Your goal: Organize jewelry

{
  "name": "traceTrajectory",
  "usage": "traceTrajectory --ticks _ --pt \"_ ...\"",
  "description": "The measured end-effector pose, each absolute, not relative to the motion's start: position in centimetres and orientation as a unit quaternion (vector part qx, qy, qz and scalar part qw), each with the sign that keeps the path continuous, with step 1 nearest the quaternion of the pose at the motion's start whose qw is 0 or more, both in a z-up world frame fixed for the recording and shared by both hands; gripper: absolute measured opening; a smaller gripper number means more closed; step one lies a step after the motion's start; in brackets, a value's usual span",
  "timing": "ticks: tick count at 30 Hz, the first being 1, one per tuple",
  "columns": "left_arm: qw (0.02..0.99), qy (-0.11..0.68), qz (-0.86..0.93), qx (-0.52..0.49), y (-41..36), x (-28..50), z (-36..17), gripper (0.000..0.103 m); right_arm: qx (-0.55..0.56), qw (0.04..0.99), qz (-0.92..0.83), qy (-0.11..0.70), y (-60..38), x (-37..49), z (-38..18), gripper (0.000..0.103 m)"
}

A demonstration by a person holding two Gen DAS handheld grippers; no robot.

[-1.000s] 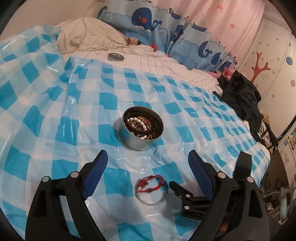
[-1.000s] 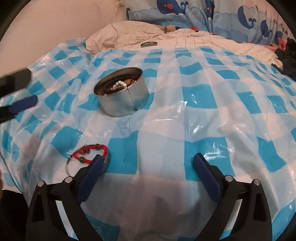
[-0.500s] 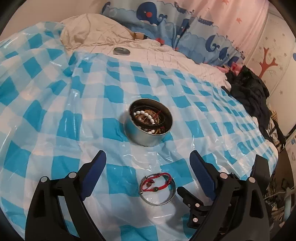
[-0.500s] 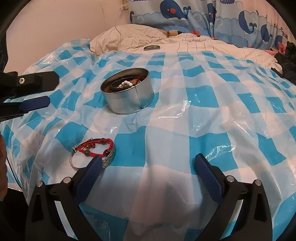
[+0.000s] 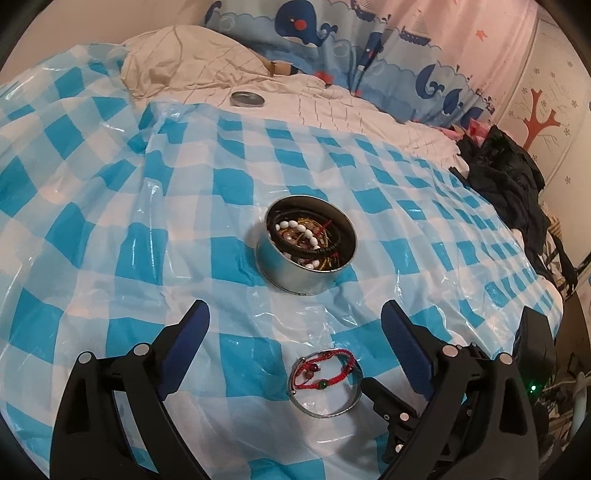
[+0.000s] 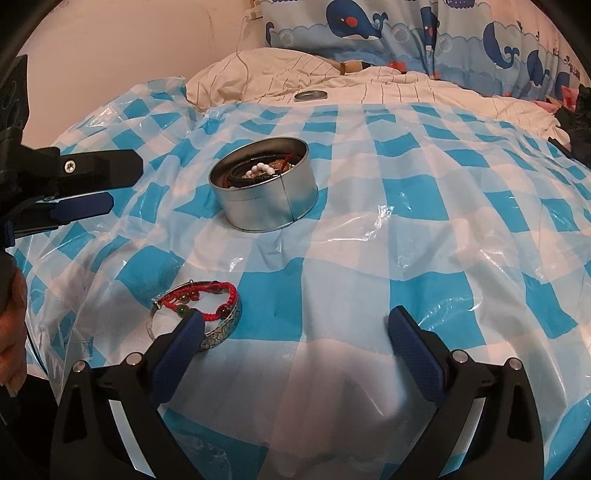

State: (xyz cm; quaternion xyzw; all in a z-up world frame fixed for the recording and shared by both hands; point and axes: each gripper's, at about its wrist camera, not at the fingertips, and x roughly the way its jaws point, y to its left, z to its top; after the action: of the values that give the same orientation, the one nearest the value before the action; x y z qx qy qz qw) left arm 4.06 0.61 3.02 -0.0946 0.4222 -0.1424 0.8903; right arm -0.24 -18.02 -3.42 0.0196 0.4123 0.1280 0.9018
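Observation:
A round silver tin [image 5: 306, 271] [image 6: 266, 206] holding bead and cord bracelets stands on the blue-checked plastic sheet [image 5: 110, 236]. Nearer to me, a red cord bracelet [image 5: 325, 373] [image 6: 207, 291] lies on a silver bangle [image 5: 325, 411] [image 6: 225, 328]. My left gripper [image 5: 295, 317] hangs open above the sheet, the pair lying just below the gap between its fingers. It also shows at the left edge of the right wrist view as the left gripper [image 6: 81, 184]. My right gripper [image 6: 295, 319] is open, its left fingertip [image 6: 192, 325] over the bangle's edge.
The tin's lid [image 5: 246, 99] [image 6: 311, 95] lies on the white bedding beyond the sheet. Whale-print pillows [image 6: 369, 22] line the back. Dark clothes [image 5: 506, 177] are piled at the right. A person's hand [image 6: 11, 332] holds the left gripper's handle.
My left gripper has come further in from the left edge of the right wrist view, toward the tin and bracelets. The tin and the bracelets have stayed where they were.

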Motion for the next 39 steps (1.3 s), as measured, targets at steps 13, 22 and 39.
traceTrajectory --ticks 13,22,39 --pt "0.891 0.423 -0.138 -0.09 0.89 4.03 2.97 0.092 0.019 0.901 0.128 0.413 -17.98 -0.22 -3.47 0.096" --pt "0.89 0.427 -0.138 -0.081 0.43 4.13 2.7 0.092 0.019 0.901 0.128 0.413 -17.92 -0.18 -3.6 0.096" --pt "0.89 0.429 -0.138 -0.077 0.24 4.31 2.57 0.092 0.019 0.901 0.128 0.413 -17.91 -0.16 -3.59 0.096"
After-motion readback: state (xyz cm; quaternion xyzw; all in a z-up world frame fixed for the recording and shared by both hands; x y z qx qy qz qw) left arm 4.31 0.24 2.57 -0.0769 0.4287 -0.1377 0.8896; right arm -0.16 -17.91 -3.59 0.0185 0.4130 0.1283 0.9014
